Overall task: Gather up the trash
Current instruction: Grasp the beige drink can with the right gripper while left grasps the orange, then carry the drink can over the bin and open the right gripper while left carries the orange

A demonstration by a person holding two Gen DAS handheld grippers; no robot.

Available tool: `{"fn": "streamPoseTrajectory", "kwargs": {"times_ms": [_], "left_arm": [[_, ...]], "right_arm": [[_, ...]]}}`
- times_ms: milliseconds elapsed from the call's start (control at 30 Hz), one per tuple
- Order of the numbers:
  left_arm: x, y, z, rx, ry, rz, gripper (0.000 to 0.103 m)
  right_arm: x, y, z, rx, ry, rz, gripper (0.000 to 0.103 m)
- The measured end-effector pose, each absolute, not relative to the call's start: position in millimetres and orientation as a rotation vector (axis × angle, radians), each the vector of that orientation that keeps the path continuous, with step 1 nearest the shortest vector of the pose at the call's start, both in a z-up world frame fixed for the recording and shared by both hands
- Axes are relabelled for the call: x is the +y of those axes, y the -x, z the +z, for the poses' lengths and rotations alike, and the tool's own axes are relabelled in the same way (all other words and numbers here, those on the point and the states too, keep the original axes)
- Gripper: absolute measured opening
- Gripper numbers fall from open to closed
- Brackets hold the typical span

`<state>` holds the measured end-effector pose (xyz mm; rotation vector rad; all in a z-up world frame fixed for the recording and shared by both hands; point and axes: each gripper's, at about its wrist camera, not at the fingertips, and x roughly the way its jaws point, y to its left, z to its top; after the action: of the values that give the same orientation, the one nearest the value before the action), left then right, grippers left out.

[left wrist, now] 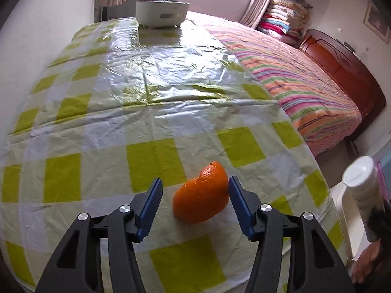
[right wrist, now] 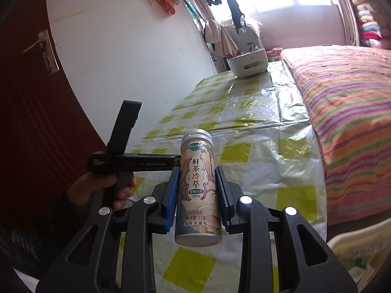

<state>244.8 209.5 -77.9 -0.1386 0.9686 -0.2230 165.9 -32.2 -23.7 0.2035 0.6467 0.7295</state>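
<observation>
The curved piece of orange peel (left wrist: pixel 201 193) lies on the counter's green-and-white checked plastic cover (left wrist: pixel 151 112), between the spread left tongs (left wrist: pixel 194 190); the right-hand pad touches its edge. The right tongs (right wrist: pixel 196 190) pinch a cylindrical printed tea can with a silver lid (right wrist: pixel 198 185), held above the counter. A white tub (left wrist: pixel 162 12) stands at the far end.

White-capped tea tin (left wrist: pixel 361 188) at 3 o'clock in left view is blurred, label unreadable, lower end hidden. Hand (left wrist: pixel 371 263) at 4 o'clock cut by the edge. Contents of white oval plastic basket (left wrist: pixel 162 12) at 12 too small to tell. Small print low on the tin unreadable in right view.
</observation>
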Motion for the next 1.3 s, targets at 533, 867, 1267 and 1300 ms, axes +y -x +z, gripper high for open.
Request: {"fn": "streamPoseTrajectory", "kwargs": {"times_ms": [533, 867, 1267, 1300], "left_arm": [[188.3, -228.8, -76.7, 0.934, 0.112, -0.251, 0.024], [168.4, -186.1, -41.5, 0.807, 0.09, -0.307, 0.024], [124.0, -147.4, -25.0, 0.745, -0.013, -0.327, 0.024], [119.8, -144.6, -23.6, 0.741, -0.02, -0.327, 0.024]], "right_arm": [[-72.9, -144.3, -35.4, 0.607, -0.297, 0.624, 0.028], [-98.1, -126.5, -40.9, 0.563, -0.329, 0.536, 0.028], [-141.9, -110.0, -48.1, 0.493, -0.363, 0.376, 0.028], [-143.2, -107.6, -47.3, 0.488, -0.36, 0.373, 0.028]]}}
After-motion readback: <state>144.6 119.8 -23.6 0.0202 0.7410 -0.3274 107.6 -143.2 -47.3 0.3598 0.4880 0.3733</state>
